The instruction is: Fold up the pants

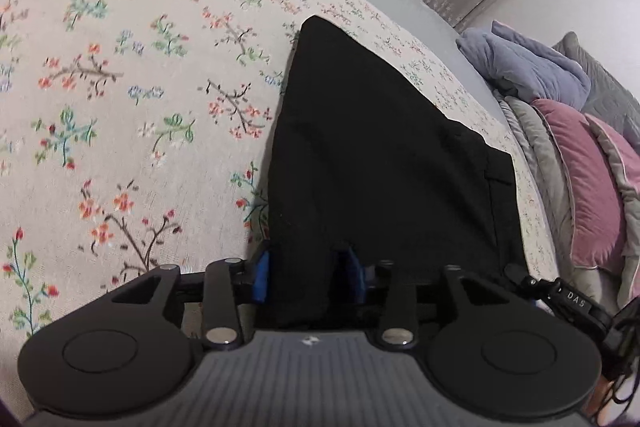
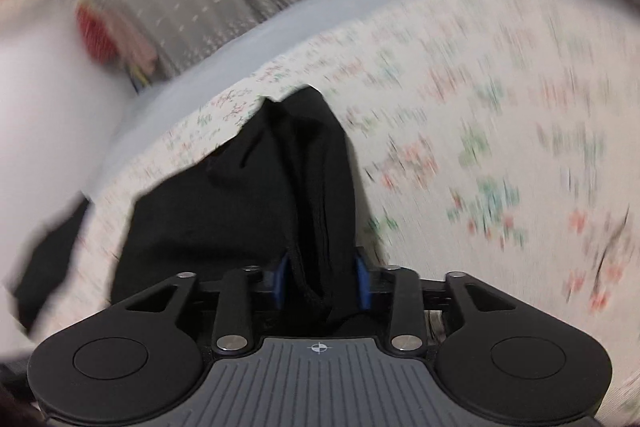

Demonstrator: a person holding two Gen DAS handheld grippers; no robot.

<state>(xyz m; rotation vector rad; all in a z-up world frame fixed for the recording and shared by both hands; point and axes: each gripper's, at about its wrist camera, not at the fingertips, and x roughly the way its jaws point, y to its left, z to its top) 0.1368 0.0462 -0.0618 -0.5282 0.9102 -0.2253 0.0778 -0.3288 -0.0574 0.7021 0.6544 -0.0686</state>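
On the bed's floral sheet (image 1: 120, 87), the left gripper (image 1: 306, 277) is clenched on a thick bunch of the black pants (image 1: 372, 163), which stretch toward the bed's far edge. The right gripper (image 2: 322, 279) clasps another fold of the pants, hem cord between its pads. The pants look soft, limp and light, best held at hems or corners.
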